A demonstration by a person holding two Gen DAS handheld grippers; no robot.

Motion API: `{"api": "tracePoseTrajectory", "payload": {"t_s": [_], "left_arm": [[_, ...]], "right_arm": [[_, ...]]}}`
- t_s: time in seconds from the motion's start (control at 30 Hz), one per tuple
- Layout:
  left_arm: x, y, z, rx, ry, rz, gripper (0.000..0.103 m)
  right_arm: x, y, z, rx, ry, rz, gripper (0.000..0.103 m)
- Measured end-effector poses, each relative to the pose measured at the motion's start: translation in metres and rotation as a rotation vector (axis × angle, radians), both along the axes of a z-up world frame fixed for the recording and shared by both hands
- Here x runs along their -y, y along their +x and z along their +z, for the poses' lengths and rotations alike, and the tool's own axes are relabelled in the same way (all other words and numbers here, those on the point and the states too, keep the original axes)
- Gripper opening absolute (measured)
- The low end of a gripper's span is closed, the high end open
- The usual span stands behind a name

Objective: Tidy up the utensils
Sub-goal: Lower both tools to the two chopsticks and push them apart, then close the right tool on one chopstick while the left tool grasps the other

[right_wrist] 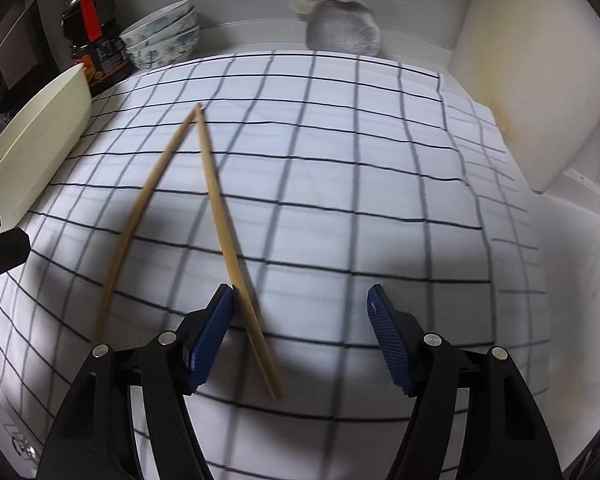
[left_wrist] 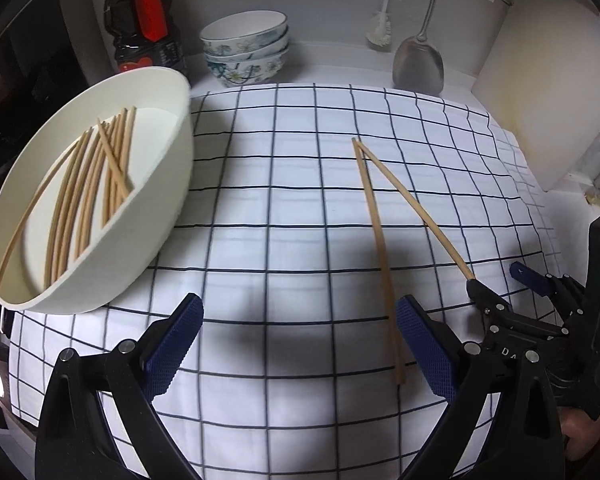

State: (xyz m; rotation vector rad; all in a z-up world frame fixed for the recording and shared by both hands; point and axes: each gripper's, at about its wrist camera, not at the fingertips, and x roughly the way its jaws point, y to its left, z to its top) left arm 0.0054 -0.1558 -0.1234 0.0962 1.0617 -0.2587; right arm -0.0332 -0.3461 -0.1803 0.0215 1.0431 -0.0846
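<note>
Blue-padded left gripper (left_wrist: 298, 346) stood spread, empty; one chopstick (left_wrist: 380, 248) lay by its right pad; right gripper (right_wrist: 300, 340) gaped, second chopstick (right_wrist: 236, 256) beside its left pad; cream bowl (left_wrist: 152, 216) of chopsticks sat beyond-left.

Your right view: checked cloth (right_wrist: 340, 160) and both chopsticks (right_wrist: 220, 208) blurry. White tub (right_wrist: 40, 140) cut off by left edge. Your left view: bottle (left_wrist: 140, 20) top cut off, one chopstick (left_wrist: 420, 216) end hidden behind your right gripper (left_wrist: 496, 276).
</note>
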Motion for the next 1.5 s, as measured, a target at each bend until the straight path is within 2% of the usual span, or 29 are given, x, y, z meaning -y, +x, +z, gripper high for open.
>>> {"api": "tracePoseTrajectory", "payload": {"t_s": [0.3,0.57,0.77,0.87,0.93,0.97,1.07,1.13,1.17,1.4,1.5], "left_arm": [[0.032,0.013,-0.023,-0.030,0.015,0.005,0.095],[0.049,0.024,-0.047,-0.049,0.044,0.039,0.095],[0.056,0.026,-0.055,-0.024,0.069,0.039,0.094],[0.059,0.025,-0.053,-0.006,0.050,0.033,0.083],[0.063,0.022,-0.050,0.009,0.047,0.016,0.068],[0.065,0.021,-0.049,0.015,0.045,0.005,0.064],[0.071,0.016,-0.046,0.023,0.036,-0.013,0.043],[0.073,0.016,-0.045,0.023,0.033,-0.019,0.012],[0.073,0.016,-0.044,0.017,0.029,-0.023,0.008],[0.067,0.013,-0.041,-0.015,0.040,-0.055,0.007],[0.058,0.008,-0.031,-0.015,0.019,-0.073,0.007]], "right_arm": [[0.051,0.016,0.003,-0.004,-0.027,0.011,0.066],[0.045,0.033,0.003,0.028,-0.053,0.235,0.066],[0.041,0.042,0.002,0.037,-0.027,0.333,0.064],[0.038,0.041,0.003,0.037,-0.001,0.387,0.051],[0.033,0.040,0.003,0.039,-0.007,0.427,0.035],[0.030,0.040,0.003,0.038,-0.009,0.442,0.031],[0.018,0.037,0.004,0.036,-0.025,0.484,0.011],[0.011,0.036,0.003,0.042,-0.051,0.490,0.007],[0.009,0.035,0.003,0.044,-0.056,0.482,0.007],[0.009,0.033,0.006,0.035,-0.014,0.366,0.006],[0.007,0.026,0.014,0.045,0.029,0.316,0.006]]}}
